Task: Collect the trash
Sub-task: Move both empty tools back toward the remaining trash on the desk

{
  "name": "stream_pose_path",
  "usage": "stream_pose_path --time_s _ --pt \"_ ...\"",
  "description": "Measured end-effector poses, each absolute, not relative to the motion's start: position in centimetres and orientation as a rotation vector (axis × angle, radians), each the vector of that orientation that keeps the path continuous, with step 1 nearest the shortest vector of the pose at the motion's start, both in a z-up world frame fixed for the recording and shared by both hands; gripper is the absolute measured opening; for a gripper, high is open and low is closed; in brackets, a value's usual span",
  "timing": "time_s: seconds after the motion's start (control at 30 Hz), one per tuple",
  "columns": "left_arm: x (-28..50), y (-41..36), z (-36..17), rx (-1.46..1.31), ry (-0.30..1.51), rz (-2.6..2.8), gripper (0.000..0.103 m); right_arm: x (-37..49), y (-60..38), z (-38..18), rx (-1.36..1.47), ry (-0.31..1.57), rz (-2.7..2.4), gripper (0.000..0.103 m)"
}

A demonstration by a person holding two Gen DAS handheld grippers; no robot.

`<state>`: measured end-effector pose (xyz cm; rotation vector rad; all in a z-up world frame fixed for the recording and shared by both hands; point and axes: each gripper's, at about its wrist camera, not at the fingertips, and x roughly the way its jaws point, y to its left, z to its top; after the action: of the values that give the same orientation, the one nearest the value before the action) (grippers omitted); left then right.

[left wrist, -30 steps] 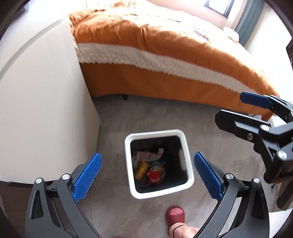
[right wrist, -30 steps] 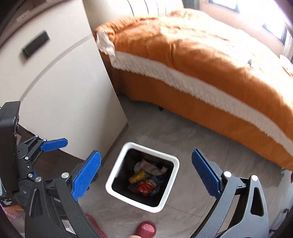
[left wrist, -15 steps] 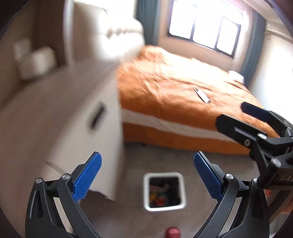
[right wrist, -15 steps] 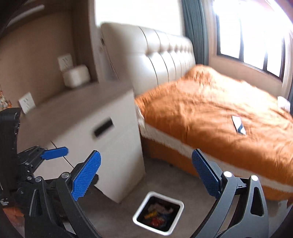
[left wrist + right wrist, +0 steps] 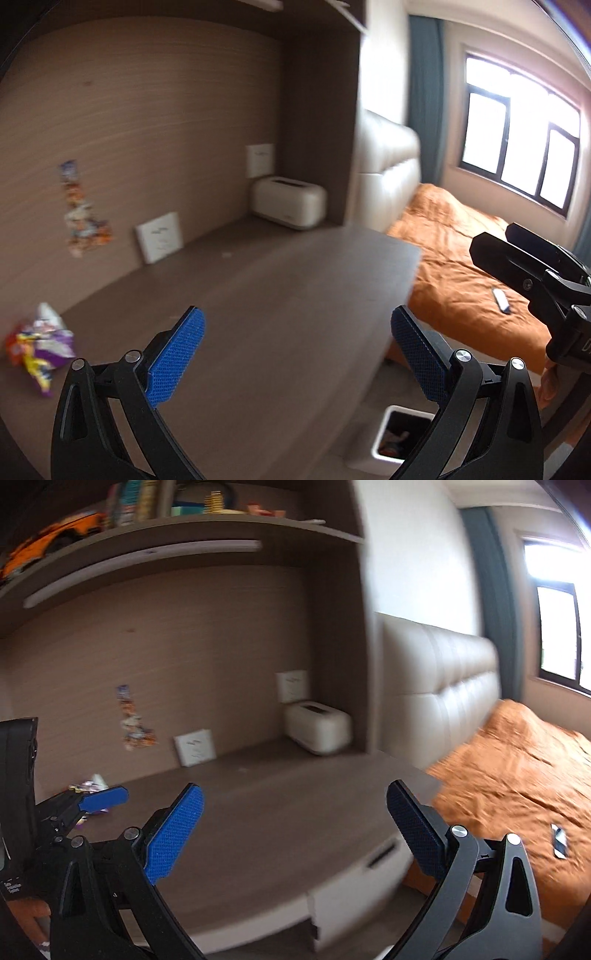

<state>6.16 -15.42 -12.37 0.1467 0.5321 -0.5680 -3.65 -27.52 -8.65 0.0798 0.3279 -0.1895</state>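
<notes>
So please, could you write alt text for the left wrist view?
The open left tool hangs over a brown desk with a crumpled wrapper at its far left. A white bin stands on the floor below, beside an orange bed.

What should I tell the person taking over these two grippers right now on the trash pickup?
Left gripper: open, empty, over the brown desk top.
Right gripper: open, empty, beside it.
Crumpled purple and yellow snack wrapper lies on the desk's left end, untouched.
White square waste bin stands on the floor past the desk's right edge, some trash already inside.
Left to do: grasp the wrapper, probably with the left gripper, which seems nearer, and drop it in the bin.
A small flat object lies on the orange bedspread; too blurred to tell what it is.
</notes>
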Motion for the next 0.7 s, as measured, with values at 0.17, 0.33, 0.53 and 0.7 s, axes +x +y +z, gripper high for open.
stream_pose_path --time_s 0.17,0.33,0.53,0.7 --pt "7.6 -7.8 -9.9 0.124 0.496 -0.388 0.099 1.4 -20.8 -7.2 0.045 0.319 0.002 0.099" --pt "9.1 -1.1 -8.6 0.106 0.471 -0.245 0.099 4.9 -15.2 -6.3 0.022 0.314 0.13 0.099" --pt "10.2 4.6 -8.2 0.053 0.459 -0.154 0.099 8.6 -9.6 -5.9 -0.019 0.324 0.235 0.099" --pt "11.6 8.8 -9.1 0.045 0.471 -0.077 0.099 11.5 -5.8 -6.8 -0.039 0.362 0.293 0.099"
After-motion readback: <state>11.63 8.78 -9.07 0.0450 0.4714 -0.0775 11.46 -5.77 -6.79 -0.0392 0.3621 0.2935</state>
